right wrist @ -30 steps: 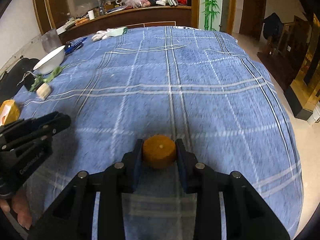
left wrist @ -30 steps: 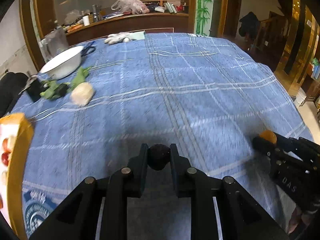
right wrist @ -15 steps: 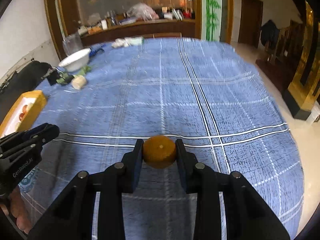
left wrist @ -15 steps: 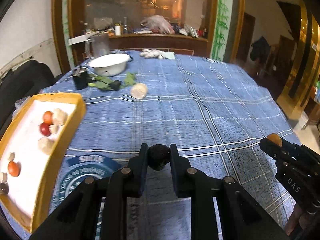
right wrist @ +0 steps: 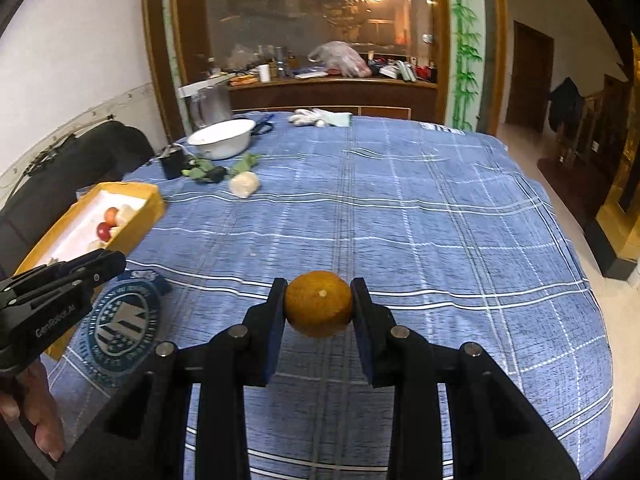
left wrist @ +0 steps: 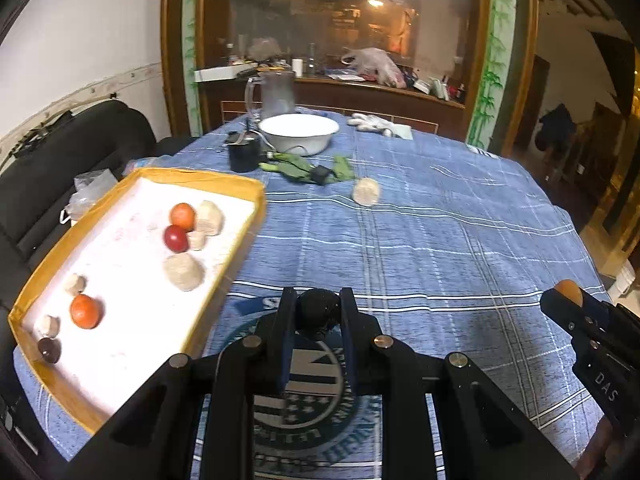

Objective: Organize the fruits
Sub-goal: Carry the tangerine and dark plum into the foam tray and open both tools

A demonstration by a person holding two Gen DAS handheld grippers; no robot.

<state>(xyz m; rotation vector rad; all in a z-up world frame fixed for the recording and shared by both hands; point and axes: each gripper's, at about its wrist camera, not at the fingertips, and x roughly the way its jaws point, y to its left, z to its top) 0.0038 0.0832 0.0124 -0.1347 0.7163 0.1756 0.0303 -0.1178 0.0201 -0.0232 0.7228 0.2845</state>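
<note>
My left gripper point(left wrist: 318, 310) is shut on a small dark round fruit point(left wrist: 318, 309), held above the blue checked tablecloth just right of a yellow-rimmed tray point(left wrist: 236, 240). The tray's white floor carries several fruits: an orange one point(left wrist: 85, 311), a red one point(left wrist: 176, 238), pale lumpy ones point(left wrist: 184, 272). My right gripper point(right wrist: 319, 304) is shut on an orange citrus fruit point(right wrist: 319, 304) over the cloth; it shows in the left wrist view at far right point(left wrist: 568, 296). A pale round fruit point(left wrist: 366, 191) lies loose on the cloth.
At the far end stand a white bowl point(left wrist: 298, 133), a glass jug point(left wrist: 276, 94), a black cup point(left wrist: 244, 156), green leaves point(left wrist: 304, 166) and white gloves point(left wrist: 372, 122). A black sofa point(left wrist: 60, 160) lies left of the table. A round printed emblem point(right wrist: 120, 328) marks the cloth.
Both grippers swung left and rose, each keeping its fruit. The yellow tray came fully into the left wrist view, and the far counter and wall now show higher in both views.
</note>
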